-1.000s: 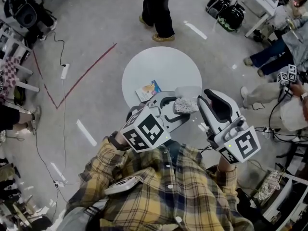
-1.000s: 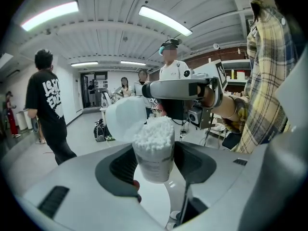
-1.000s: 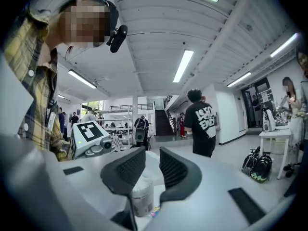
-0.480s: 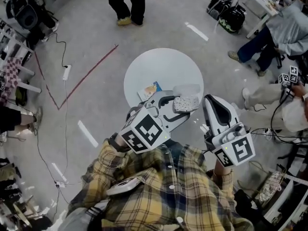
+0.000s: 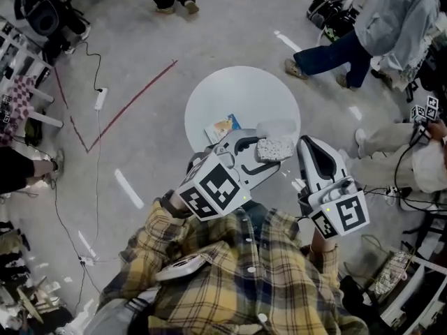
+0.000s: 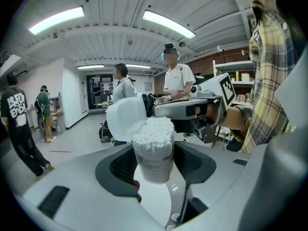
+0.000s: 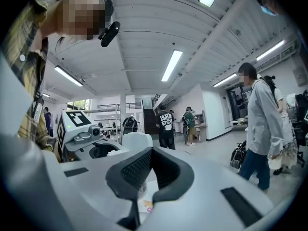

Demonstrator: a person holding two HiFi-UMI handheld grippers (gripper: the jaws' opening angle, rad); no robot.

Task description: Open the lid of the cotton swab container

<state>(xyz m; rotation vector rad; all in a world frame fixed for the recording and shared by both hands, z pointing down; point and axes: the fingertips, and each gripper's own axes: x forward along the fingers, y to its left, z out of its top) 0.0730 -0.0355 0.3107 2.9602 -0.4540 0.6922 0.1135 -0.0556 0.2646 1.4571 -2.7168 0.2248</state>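
The cotton swab container (image 6: 154, 153), a clear tub packed with white swabs (image 6: 154, 129), stands upright between the left gripper's pads. My left gripper (image 6: 154, 166) is shut on its body. Its white lid (image 6: 126, 119) is flipped back on the far left side. From above, the container (image 5: 273, 148) hangs over the near edge of the round table, with the lid (image 5: 276, 127) just beyond it. My right gripper (image 5: 306, 144) sits close to the right of the container, apart from it. Its jaws (image 7: 153, 153) have just closed and are shut on nothing.
The round white table (image 5: 237, 96) carries a small colourful packet (image 5: 222, 128). People stand and walk on the floor around it, one (image 5: 363, 40) at the upper right. Cables and a power strip (image 5: 100, 98) lie at the left, bags (image 5: 328, 9) at the top right.
The right gripper's jaws have closed and it has dropped slightly beside the container. The left gripper and container stay put. People in the background have walked on.
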